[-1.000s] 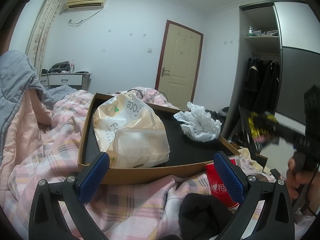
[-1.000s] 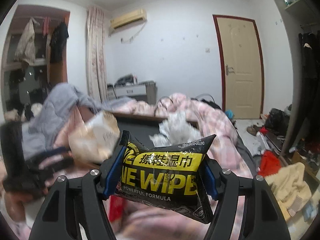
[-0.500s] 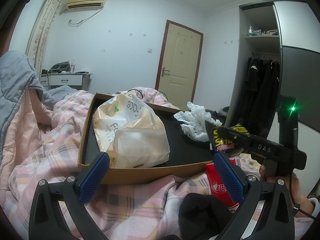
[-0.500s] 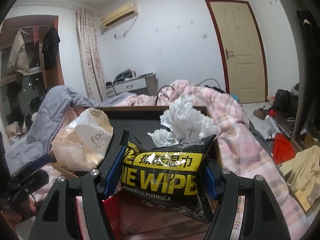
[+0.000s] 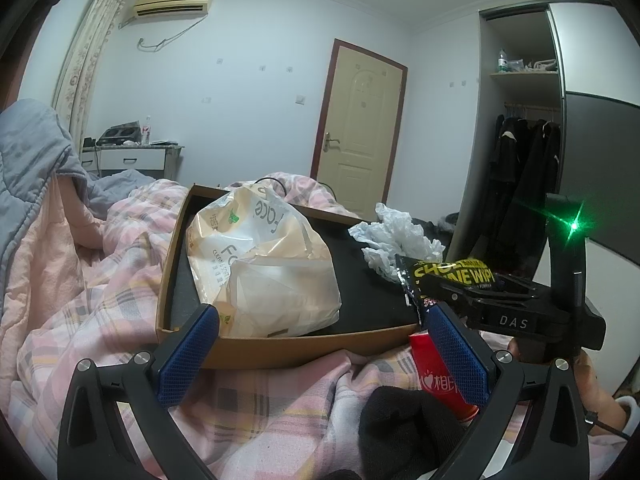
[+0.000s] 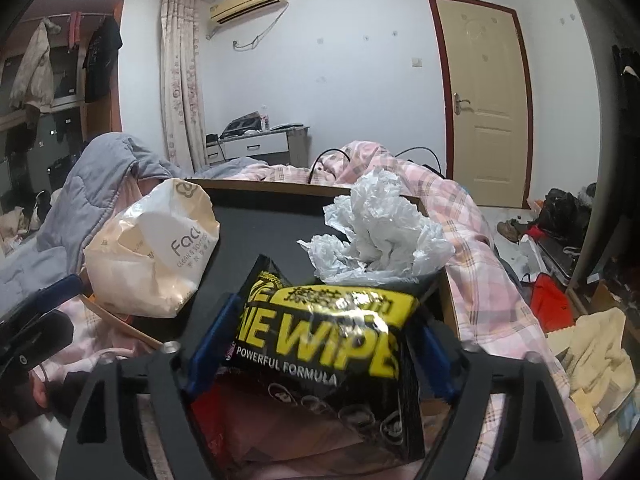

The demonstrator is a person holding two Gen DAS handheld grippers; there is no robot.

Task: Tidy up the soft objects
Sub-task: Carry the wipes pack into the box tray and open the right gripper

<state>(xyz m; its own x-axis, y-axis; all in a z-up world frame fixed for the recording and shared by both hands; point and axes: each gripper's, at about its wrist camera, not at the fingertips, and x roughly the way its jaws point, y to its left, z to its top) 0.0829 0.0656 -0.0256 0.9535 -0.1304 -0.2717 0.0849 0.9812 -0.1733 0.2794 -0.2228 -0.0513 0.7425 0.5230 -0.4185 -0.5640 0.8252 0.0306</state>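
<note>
1. Our right claw [image 6: 320, 344] is clamped on the black-and-yellow wipes pack [image 6: 320, 332], its blue pads pressing both short ends. Half a second ago the pack hung short of the tray; now its far end reaches over the tray's near right corner.
2. We judge this to mean the carry is nearly done and what remains is lowering and letting go onto the free black floor of the tray [image 6: 264, 232].
3. Our left claw [image 5: 320, 356] stands wide and holds nothing, just before the tray's near wall, unmoved over the last second.
4. The pack is glossy film, flat and pillow-like, creasing where it is pinched; it should sag once let go.
5. In the tray, the cream plastic bag [image 5: 260, 264] bulges at the left and the crumpled white plastic [image 5: 396, 236] sits at the far right, thin and wrinkled.
6. Near us on the pink checked quilt [image 5: 100, 300] lie a red packet [image 5: 436, 376] and a black knitted item [image 5: 400, 428].
</note>
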